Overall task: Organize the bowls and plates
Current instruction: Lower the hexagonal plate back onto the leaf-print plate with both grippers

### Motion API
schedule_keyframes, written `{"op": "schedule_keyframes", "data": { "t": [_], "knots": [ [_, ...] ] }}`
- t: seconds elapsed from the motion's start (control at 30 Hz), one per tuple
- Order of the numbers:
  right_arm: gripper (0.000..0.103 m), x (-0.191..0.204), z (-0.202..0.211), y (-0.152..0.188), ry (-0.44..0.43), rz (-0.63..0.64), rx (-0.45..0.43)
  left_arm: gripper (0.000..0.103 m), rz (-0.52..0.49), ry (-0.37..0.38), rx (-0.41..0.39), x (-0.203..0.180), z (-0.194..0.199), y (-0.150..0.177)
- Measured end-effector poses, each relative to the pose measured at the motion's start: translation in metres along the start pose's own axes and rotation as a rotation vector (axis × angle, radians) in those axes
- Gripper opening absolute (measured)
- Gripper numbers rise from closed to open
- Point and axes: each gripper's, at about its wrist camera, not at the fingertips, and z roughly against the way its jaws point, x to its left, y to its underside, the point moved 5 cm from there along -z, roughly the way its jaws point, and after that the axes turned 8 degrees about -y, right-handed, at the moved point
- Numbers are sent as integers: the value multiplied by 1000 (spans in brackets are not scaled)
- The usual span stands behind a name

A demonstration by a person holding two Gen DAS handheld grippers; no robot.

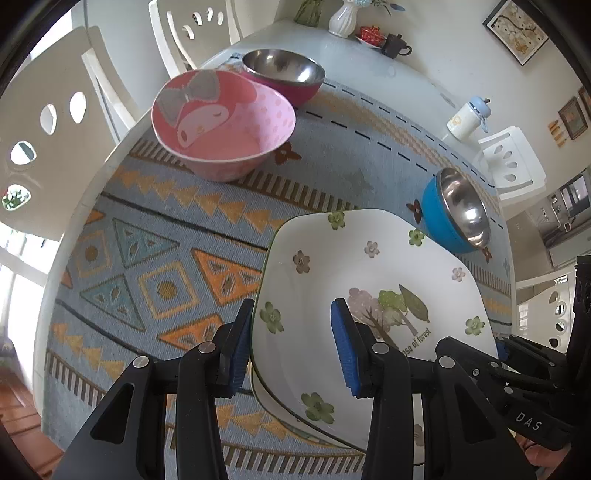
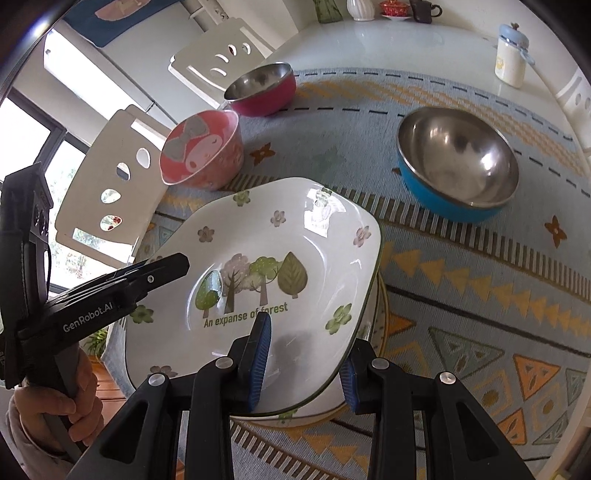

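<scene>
The white tree-printed plate is clamped at its near edge by the right gripper. It is held above the patterned cloth, its opposite edge gripped by the left gripper

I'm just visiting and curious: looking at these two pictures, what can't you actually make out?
- What lies under the square plate: right wrist view shows another rim below it, mostly covered.
- Plate's near edge: left wrist view, hidden behind the left gripper.
- Right gripper: whether its jaws pinch the plate's rim, the rim itself hides.
- Red item on the far saucer: too small.
</scene>
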Motion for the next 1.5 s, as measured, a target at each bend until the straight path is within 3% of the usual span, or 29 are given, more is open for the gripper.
{"op": "schedule_keyframes", "data": {
  "t": [1.5],
  "knots": [
    [33, 0, -25, 28, 3, -54, 93, 37, -26, -3, 61, 3, -20, 32]
  ]
}}
